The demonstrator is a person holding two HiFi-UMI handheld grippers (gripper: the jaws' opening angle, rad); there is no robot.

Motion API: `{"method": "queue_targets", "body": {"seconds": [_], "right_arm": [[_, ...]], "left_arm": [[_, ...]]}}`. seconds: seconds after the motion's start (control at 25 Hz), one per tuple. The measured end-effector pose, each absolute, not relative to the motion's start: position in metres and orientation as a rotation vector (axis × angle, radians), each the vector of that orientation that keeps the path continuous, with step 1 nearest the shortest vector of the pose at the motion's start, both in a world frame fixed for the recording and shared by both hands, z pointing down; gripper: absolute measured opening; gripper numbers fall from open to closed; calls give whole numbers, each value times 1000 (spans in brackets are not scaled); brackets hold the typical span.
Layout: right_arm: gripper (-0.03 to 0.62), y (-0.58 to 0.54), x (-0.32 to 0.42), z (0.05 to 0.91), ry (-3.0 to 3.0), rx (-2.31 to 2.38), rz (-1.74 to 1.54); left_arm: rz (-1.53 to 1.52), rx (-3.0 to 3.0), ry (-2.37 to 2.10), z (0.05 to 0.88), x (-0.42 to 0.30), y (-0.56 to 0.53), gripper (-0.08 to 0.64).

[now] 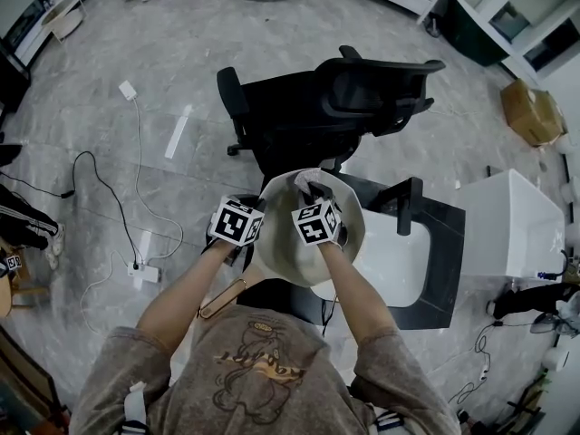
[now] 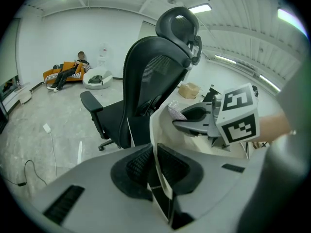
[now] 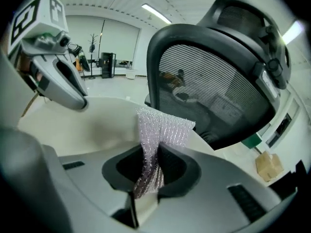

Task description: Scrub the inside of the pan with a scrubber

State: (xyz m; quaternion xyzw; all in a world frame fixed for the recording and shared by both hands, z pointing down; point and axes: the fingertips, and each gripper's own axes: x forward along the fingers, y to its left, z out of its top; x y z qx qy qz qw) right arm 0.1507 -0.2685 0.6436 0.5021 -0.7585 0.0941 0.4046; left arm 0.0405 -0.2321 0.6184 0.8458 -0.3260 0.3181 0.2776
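A cream-coloured pan is held tilted above the sink, its wooden handle pointing toward me. My left gripper is shut on the pan's rim at the left; in the left gripper view its jaws pinch the thin pan wall. My right gripper is inside the pan near its far rim, shut on a silvery mesh scrubber. The scrubber sticks out past the jaws over the pan's inner surface. The left gripper view also shows the scrubber at the pan's far side.
A black office chair stands just beyond the pan. A white sink in a dark counter lies below and to the right, beside a white cabinet. Cables and a power strip lie on the floor at left.
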Motion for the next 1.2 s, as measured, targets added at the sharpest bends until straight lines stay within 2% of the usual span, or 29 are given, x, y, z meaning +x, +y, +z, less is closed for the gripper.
{"method": "queue_targets", "body": {"seconds": [0.56,1.2], "right_arm": [[83,-229,214,635,-1741,1192,248],[81,-172,248,606,-1738,1126,517]], "left_arm": [[867,2268,-881,618,41,-233,38],[917,2256,-928,620,41,-233,38]]}}
